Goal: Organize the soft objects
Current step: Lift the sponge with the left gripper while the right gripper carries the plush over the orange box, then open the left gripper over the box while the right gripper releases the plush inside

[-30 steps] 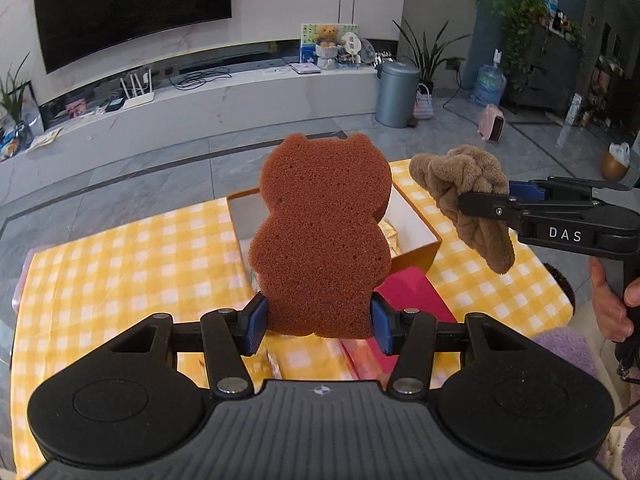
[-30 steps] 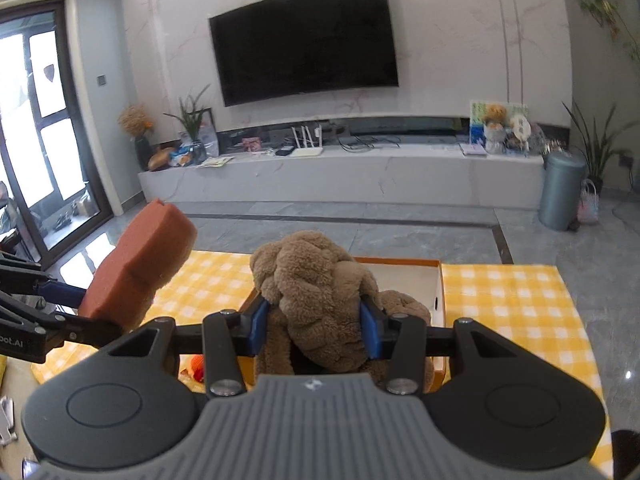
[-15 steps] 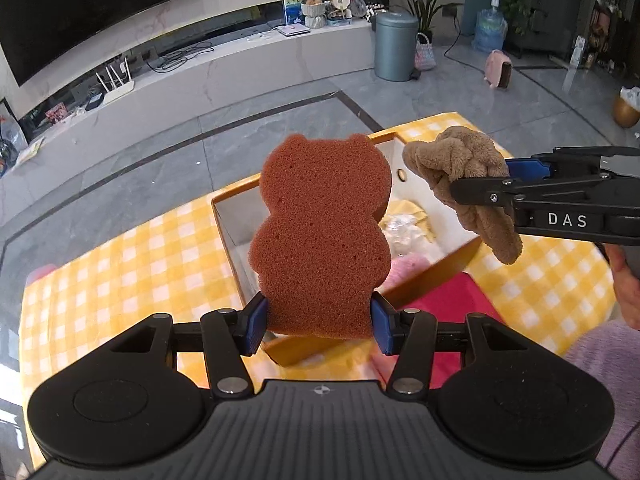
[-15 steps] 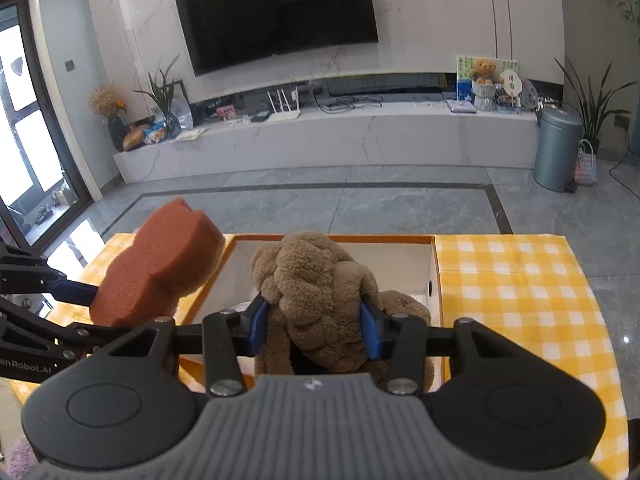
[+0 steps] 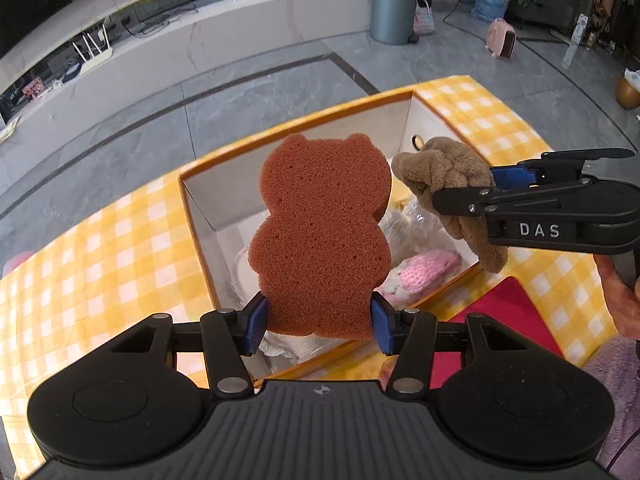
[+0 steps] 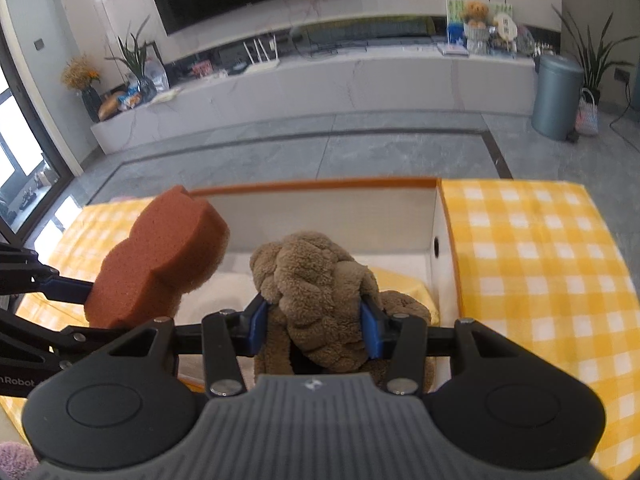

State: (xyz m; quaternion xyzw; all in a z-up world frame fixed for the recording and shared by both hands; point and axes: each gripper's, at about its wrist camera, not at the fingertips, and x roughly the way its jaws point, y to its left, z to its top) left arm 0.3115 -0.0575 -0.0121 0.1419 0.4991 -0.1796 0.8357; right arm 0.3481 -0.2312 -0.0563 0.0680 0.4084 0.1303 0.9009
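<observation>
Both wrist views close, angled down, share box (image 5: 400, 128).

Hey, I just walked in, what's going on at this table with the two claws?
A person is tidying soft things into an open orange-rimmed box on a yellow checked tablecloth. The left claw grips a brown bear-shaped sponge upright above the box. The right claw is shut on a tan plush toy, also over the box. A pink knitted item already lies inside. Nothing is released yet.
</observation>
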